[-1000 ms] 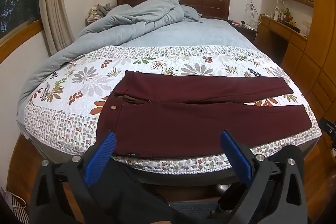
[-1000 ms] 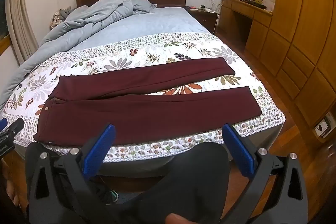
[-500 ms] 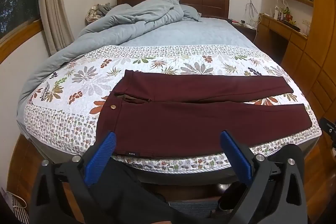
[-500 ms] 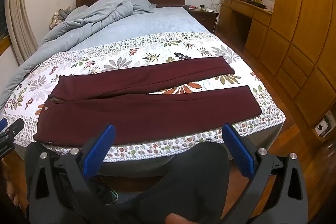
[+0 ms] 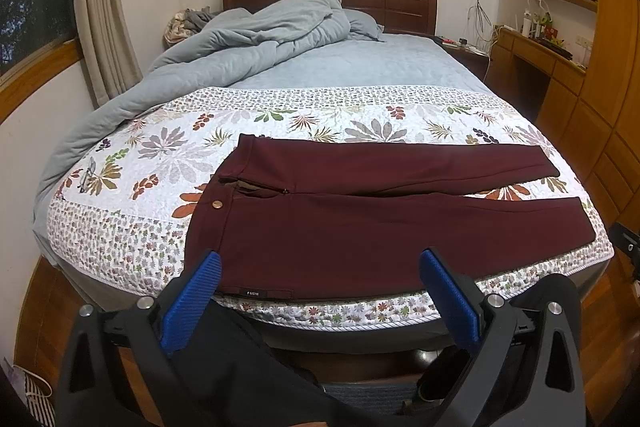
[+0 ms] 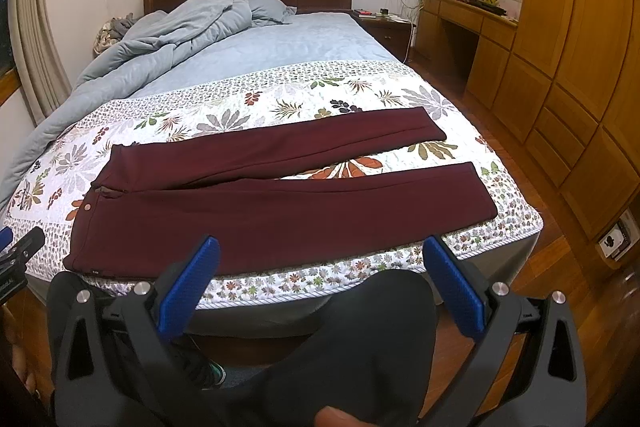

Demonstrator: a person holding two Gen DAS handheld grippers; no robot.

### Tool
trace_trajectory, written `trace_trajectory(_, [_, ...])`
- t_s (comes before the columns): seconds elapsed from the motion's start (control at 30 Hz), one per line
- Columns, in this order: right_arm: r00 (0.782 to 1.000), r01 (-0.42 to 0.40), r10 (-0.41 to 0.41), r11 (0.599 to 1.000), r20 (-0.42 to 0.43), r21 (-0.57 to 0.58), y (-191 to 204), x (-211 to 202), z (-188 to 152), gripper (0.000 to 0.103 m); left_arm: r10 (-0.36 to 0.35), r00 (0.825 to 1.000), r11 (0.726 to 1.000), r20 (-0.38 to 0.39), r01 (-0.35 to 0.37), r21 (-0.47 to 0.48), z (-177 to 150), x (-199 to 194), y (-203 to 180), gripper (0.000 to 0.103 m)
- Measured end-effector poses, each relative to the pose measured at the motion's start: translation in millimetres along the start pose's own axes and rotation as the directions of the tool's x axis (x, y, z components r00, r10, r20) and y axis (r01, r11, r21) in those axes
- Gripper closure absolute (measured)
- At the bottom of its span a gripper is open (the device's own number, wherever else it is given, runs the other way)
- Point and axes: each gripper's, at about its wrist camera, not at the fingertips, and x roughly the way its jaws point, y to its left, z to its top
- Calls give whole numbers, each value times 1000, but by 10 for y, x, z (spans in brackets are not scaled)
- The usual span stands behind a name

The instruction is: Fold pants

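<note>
Dark maroon pants (image 5: 360,219) lie flat across the foot of the bed, waistband to the left, both legs stretched to the right. In the right wrist view the pants (image 6: 280,203) show full length, with a narrow gap between the legs. My left gripper (image 5: 320,263) hovers open in front of the bed edge, near the waistband end, with nothing between its blue pads. My right gripper (image 6: 320,251) is open too, held off the near edge at about mid-leg. Neither touches the cloth.
The pants rest on a floral quilt (image 5: 168,155). A rumpled blue-grey duvet (image 5: 248,39) is piled toward the wooden headboard. Wooden cabinets (image 6: 568,75) and a desk stand along the right. The person's dark trouser legs (image 6: 360,347) are below the grippers.
</note>
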Motion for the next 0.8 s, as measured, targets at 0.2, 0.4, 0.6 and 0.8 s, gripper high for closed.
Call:
trace_trajectory(0.2, [1000, 1, -1, 1000, 0, 1, 8, 2, -3, 2, 1, 1000, 1000, 1, -1, 1, 2, -3, 0, 3])
trace_trajectory(0.4, [1000, 1, -1, 1000, 2, 0, 12, -10, 4, 2, 1, 1000, 1000, 3, -1, 3, 2, -12, 9, 3])
trace_trajectory(0.6, [1000, 2, -2, 1000, 3, 0, -7, -16, 9, 2, 3, 1000, 1000, 5, -3, 3, 23, -21, 12, 3])
trace_trajectory(0.8, [1000, 2, -1, 1000, 4, -1, -8, -15, 9, 2, 5, 1000, 1000, 5, -5, 4, 31, -26, 15, 3])
